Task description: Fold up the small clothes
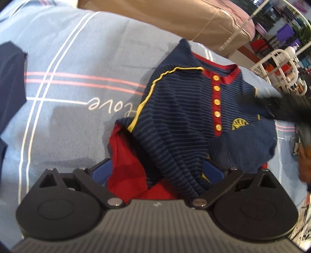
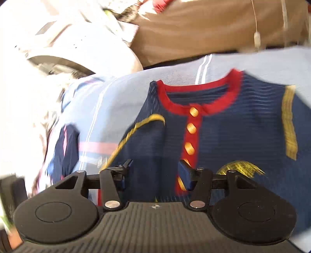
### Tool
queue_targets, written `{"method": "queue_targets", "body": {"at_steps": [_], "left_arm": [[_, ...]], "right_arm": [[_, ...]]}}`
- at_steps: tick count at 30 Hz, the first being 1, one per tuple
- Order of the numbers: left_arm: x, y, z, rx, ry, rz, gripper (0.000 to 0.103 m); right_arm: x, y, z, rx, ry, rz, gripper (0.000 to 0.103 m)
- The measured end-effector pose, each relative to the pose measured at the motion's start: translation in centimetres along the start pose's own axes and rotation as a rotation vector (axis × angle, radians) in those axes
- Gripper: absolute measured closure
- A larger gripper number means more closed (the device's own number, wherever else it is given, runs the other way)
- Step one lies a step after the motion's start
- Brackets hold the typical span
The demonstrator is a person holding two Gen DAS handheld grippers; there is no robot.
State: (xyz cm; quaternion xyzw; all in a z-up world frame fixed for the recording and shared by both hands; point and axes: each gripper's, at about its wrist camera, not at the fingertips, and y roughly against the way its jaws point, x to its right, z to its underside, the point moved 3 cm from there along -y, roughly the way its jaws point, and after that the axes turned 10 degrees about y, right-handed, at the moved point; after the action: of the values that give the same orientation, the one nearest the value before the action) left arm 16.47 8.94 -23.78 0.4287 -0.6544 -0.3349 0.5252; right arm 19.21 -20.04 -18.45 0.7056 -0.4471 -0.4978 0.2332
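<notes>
A small navy striped shirt with a red collar, red button placket, gold buttons and yellow piping lies on a light blue bedsheet. My left gripper has bunched navy and red cloth of the shirt's lower part between its blue pads, which stand fairly wide apart. The shirt fills the right wrist view, blurred. My right gripper is over the shirt's front with its jaws apart, and I cannot tell if cloth is held. It shows as a dark blur in the left wrist view.
The sheet has white and pink stripes and the word "Love". A dark navy garment lies at the left. A brown cushion lies behind the bed. White furniture stands at the left.
</notes>
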Motion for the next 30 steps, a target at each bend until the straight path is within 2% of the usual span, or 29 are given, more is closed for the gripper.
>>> {"method": "queue_targets", "body": {"at_steps": [2, 4, 5, 7, 8, 9, 11, 12, 13, 15, 18, 20, 23, 25, 26, 27, 28, 29, 30], "left_arm": [[-0.5, -1.0, -0.2, 0.006, 0.019, -0.002, 0.002], [-0.7, -2.0, -0.7, 0.012, 0.03, 0.016, 0.003], [-0.7, -2.6, -0.9, 0.015, 0.028, 0.016, 0.004], [-0.6, -3.3, -1.4, 0.038, 0.027, 0.013, 0.01], [-0.5, -3.3, -1.6, 0.058, 0.03, 0.029, 0.014], [-0.3, -3.3, -1.9, 0.068, 0.036, 0.041, 0.026], [-0.2, -3.4, -2.4, 0.065, 0.052, 0.029, 0.047], [-0.3, -3.2, -2.8, 0.066, 0.063, 0.023, 0.064], [-0.6, -2.9, -3.2, 0.072, 0.084, 0.025, 0.068], [-1.3, -1.9, -4.0, 0.1, 0.131, 0.049, 0.068], [-2.7, -1.1, -5.1, 0.131, 0.195, 0.048, 0.068], [-4.0, -0.9, -5.8, 0.15, 0.223, 0.019, 0.068], [-6.4, -0.3, -6.8, 0.186, 0.287, -0.037, 0.067], [-7.9, 0.2, -7.4, 0.207, 0.332, -0.072, 0.063], [-8.2, 0.5, -7.7, 0.208, 0.335, -0.083, 0.063], [-8.2, 0.9, -7.8, 0.212, 0.328, -0.082, 0.06], [-8.1, 1.3, -7.7, 0.213, 0.318, -0.065, 0.05], [-7.5, 1.6, -7.6, 0.21, 0.308, -0.042, 0.04], [-7.1, 2.0, -7.4, 0.204, 0.296, -0.019, 0.025]], "right_arm": [[0.0, -3.1, -1.1, -0.028, -0.005, -0.009, 0.024], [-0.1, -5.1, -1.4, -0.087, 0.029, 0.024, 0.024], [-0.1, -5.9, -1.3, -0.112, 0.046, 0.047, 0.029], [-0.1, -6.3, -1.3, -0.095, 0.044, 0.048, 0.036], [-0.2, -6.1, -1.5, -0.083, 0.038, 0.04, 0.072], [-0.4, -6.2, -1.7, -0.086, 0.045, 0.042, 0.097], [-1.0, -6.2, -2.6, -0.096, 0.082, 0.087, 0.097], [-1.5, -6.0, -3.3, -0.081, 0.095, 0.084, 0.097], [-2.1, -6.1, -4.3, -0.06, 0.106, 0.067, 0.097], [-3.3, -6.1, -6.5, -0.024, 0.133, 0.065, 0.098], [-5.3, -7.4, -9.7, -0.003, 0.171, 0.016, 0.099], [-6.6, -8.6, -11.4, 0.006, 0.214, 0.022, 0.101], [-8.1, -10.6, -14.0, 0.027, 0.2, -0.019, 0.101], [-8.8, -12.1, -14.7, -0.009, 0.233, 0.023, 0.101], [-9.0, -12.4, -14.6, -0.019, 0.266, 0.055, 0.091], [-9.0, -12.2, -14.4, -0.022, 0.273, 0.063, 0.073], [-8.6, -11.4, -13.9, -0.021, 0.254, 0.037, 0.064], [-8.2, -10.3, -13.5, -0.015, 0.231, -0.007, 0.049], [-7.9, -9.0, -12.9, -0.007, 0.221, -0.035, 0.036]]}}
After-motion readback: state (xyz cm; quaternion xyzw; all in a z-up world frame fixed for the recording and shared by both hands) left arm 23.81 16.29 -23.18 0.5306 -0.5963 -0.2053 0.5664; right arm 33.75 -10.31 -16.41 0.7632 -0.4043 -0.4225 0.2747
